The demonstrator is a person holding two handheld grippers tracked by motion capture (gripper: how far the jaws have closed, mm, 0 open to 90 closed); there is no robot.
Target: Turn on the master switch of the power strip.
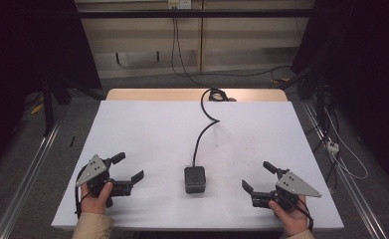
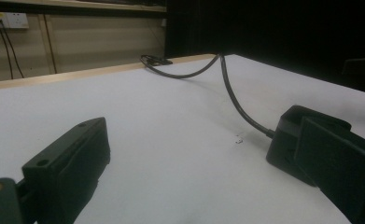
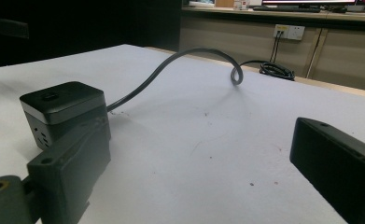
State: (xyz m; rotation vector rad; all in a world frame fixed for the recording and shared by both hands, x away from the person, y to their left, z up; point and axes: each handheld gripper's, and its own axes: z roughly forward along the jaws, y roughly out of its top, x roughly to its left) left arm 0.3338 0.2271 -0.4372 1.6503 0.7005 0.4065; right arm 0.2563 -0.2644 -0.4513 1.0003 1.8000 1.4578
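Closing evenly from both sides looks wisest, since the left gripper (image 1: pixel 130 167) and right gripper (image 1: pixel 257 178), both spread and empty, flank the small black cube-shaped power socket (image 1: pixel 194 179) near the white tabletop's (image 1: pixel 147 129) front edge.

The table (image 1: pixel 147 129) has a smooth, matt white top that looks like paper or laminate, with a few small dark specks near the cube (image 1: pixel 195 179), and a pale wood edge behind the cube at the far side. The cube looks like dark matt plastic with a slightly shiny grey band under its top, and its cable (image 1: pixel 202 134) has a smooth, rubber-like black skin. The left gripper (image 1: pixel 131 168) and the right gripper (image 1: pixel 256 177), both beside the cube, have matt black plastic jaws and a dull grey metal plate each.
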